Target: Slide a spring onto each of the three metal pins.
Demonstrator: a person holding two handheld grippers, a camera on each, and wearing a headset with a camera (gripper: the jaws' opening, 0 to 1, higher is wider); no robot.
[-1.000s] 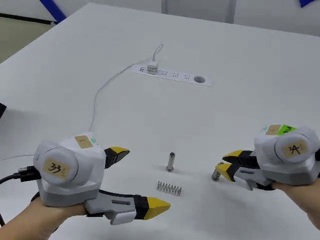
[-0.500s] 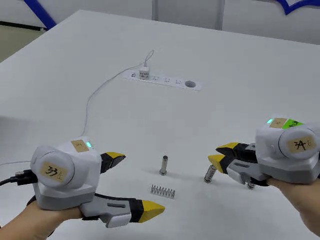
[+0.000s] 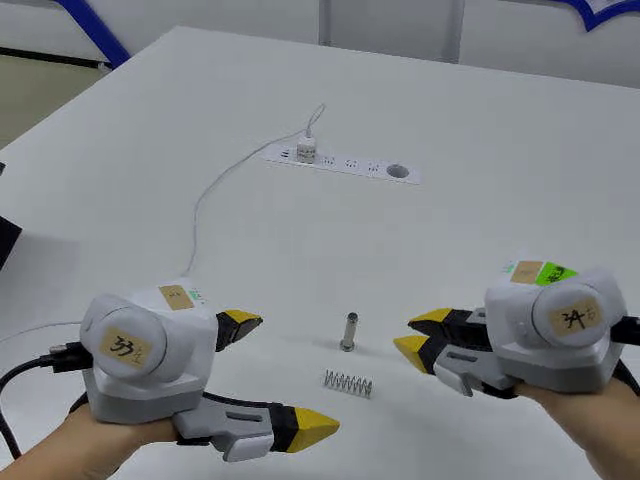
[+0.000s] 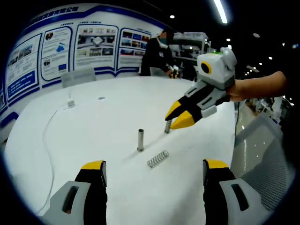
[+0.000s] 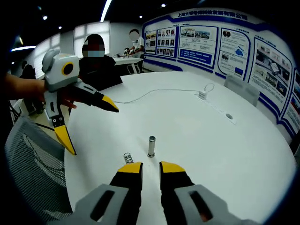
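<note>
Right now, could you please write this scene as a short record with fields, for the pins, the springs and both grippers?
left gripper: jaws wide open, empty
right gripper: jaws slightly open, empty
short silver metal pin: upright on white table, bare
small coiled wire spring: lying flat near that pin, not touching it
second metal pin: carries a spring, close to the right gripper's tips

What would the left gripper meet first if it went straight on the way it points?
Probably the loose coiled metal spring on the white table, ahead between the open jaws of the left gripper; the right gripper lies beyond. Height over the table is unclear.
</note>
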